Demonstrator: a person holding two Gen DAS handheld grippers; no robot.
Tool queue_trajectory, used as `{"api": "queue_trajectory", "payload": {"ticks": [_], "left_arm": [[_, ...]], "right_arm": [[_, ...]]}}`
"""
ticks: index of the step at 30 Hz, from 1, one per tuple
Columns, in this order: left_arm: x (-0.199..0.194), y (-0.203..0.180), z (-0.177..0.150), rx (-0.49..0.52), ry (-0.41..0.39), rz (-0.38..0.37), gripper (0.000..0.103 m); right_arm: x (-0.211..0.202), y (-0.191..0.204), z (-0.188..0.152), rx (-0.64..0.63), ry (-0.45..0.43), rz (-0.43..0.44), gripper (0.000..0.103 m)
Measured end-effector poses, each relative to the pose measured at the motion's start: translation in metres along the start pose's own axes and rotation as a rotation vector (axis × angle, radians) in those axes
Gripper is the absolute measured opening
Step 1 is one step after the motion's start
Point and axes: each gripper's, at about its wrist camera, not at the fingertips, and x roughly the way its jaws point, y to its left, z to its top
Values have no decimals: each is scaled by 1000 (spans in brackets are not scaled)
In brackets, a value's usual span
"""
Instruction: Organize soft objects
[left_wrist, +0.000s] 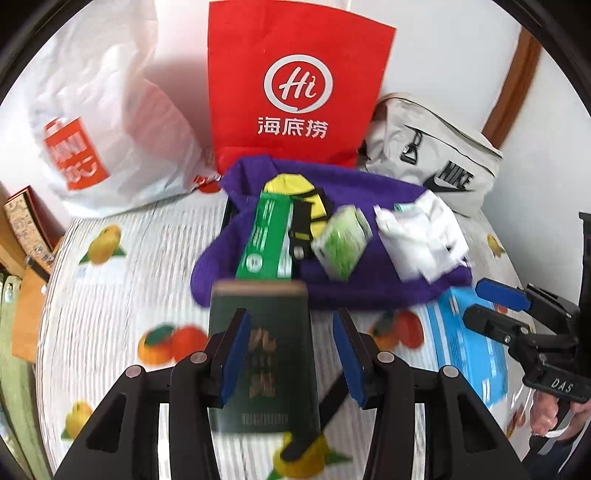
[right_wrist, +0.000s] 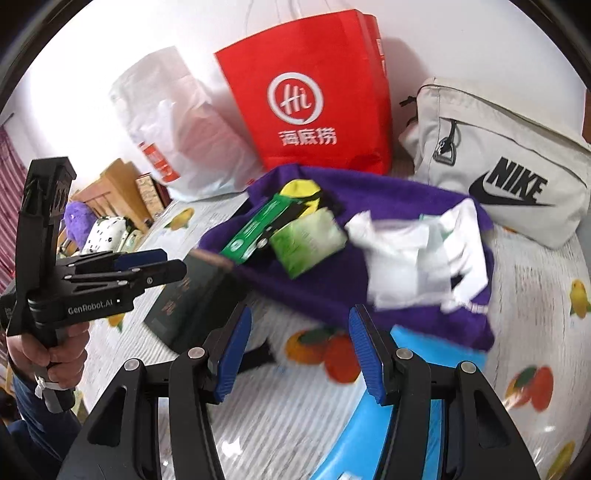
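A purple knit cloth (left_wrist: 351, 288) lies on the fruit-print tablecloth (left_wrist: 110, 295). On it rest a green packet (left_wrist: 266, 236), a yellow-and-black sock (left_wrist: 310, 199), a green tissue pack (left_wrist: 343, 240) and white wrapped packs (left_wrist: 421, 236). My left gripper (left_wrist: 290, 314) is open over a dark green box (left_wrist: 258, 369) that lies flat on the table; the right pad stands clear of the box. In the right wrist view this left gripper (right_wrist: 173, 263) hovers above the same box (right_wrist: 192, 295). My right gripper (right_wrist: 301, 314) is open with nothing between its fingers, just short of the purple cloth (right_wrist: 332, 288).
A red paper bag (left_wrist: 295, 81) stands at the back, with a white plastic bag (left_wrist: 103, 122) to its left and a grey Nike bag (left_wrist: 436, 158) to its right. A blue box (left_wrist: 469, 343) lies under the cloth's near right edge. Wooden furniture (right_wrist: 107, 192) flanks the table's left.
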Motion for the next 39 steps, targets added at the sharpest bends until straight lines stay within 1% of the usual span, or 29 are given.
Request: {"api": "queue_trajectory", "payload": {"ticks": [5,8,10,13,16,20,24,25,27,28,30,31,33,39], "left_arm": [[-17,6,-34,-9,2,16,44],[-24,15,-55,-35,5,26,44],[-26,17,-70,-30,14,20,44],[-20,15,-90,-14,28,19,44],[-3,8,-108,23,54,16,44],[20,-2,-120,63,73,26,44],[38,-10,-125,122,75,37,44],[38,-13,-125,143,50,51,44],[40,-18,-126,181,34,55,43],[40,-20,-126,198,22,40,40],[39,-23,-128,219,6,21,26],[38,-24,-130,227,6,14,23],[35,-22,-134,231,10,6,22],[20,-13,-148,210,49,-10,21]], "right_arm": [[-12,22,-32,-21,15,21,55],[-14,37,-57,-40,46,37,55],[-13,48,-74,-53,68,39,55],[-10,58,-98,-62,100,49,55],[-10,60,-120,-46,126,45,55],[-13,54,-140,-15,140,20,55],[-14,42,-155,26,148,-6,55],[-13,39,-158,39,153,-13,55],[-12,35,-163,63,166,-18,55],[-12,35,-164,71,164,-16,55],[-12,35,-165,75,155,-12,55],[-12,36,-165,73,155,-11,55],[-11,39,-165,70,155,0,55],[-10,41,-166,57,151,31,55]]}}
